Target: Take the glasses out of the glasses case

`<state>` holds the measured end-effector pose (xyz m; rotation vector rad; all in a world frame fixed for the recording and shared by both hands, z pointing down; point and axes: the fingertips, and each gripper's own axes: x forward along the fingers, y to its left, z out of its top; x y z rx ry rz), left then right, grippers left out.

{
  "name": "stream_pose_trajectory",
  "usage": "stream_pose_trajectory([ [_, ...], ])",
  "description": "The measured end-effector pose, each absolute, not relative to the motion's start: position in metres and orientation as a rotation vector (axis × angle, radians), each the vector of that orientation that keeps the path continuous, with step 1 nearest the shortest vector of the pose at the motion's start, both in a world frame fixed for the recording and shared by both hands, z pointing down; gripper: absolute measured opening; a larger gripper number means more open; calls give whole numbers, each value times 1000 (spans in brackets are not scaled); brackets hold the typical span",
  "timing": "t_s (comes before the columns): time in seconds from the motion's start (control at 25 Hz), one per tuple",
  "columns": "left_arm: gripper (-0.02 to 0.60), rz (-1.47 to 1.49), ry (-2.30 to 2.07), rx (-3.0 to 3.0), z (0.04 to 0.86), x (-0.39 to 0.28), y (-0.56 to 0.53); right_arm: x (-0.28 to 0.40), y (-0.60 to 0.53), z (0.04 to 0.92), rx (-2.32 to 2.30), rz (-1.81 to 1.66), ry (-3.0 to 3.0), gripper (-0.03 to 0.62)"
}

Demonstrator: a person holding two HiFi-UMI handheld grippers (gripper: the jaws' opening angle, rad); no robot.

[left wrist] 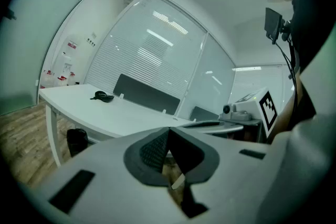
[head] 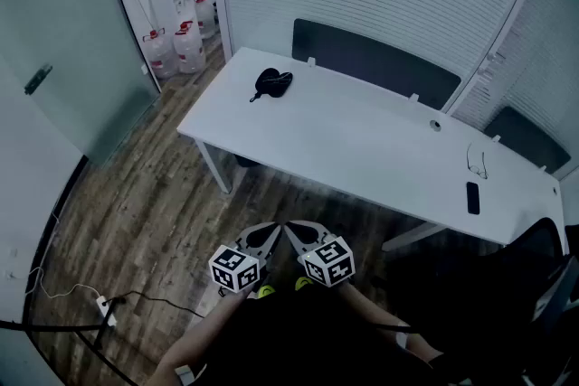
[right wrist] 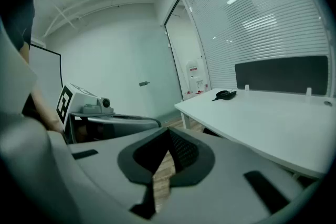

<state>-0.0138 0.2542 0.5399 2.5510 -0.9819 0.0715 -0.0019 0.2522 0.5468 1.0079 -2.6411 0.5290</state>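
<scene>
Well away from both grippers, the glasses case point(head: 271, 83) lies near the far left end of the white bench point(head: 362, 140). It is small, black and rounded, slightly lumpy in outline, with a thin dark strap trailing off its left side. Whether its lid is up or down is too small to tell. Toward the bench's right end lies what looks like a thin-framed pair of glasses point(head: 477, 161), with a dark phone point(head: 472, 197) just beside it. The left gripper point(head: 271, 230) and right gripper point(head: 292, 229) are held low and close to the person's body over the wooden floor point(head: 136, 212), tips nearly touching each other. Each one's fingers are pressed together with nothing between them.
</scene>
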Motion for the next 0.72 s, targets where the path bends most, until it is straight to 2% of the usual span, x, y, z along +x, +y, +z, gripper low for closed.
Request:
stream_pose_trajectory([
  [0.28, 6, 54, -985, 2568, 537, -17, 259, -8, 258, 544, 1003, 558, -2677, 15],
  [0.72, 6, 55, -998, 2617, 533, -31, 267, -23, 271, 545, 965, 419, -2664, 15],
])
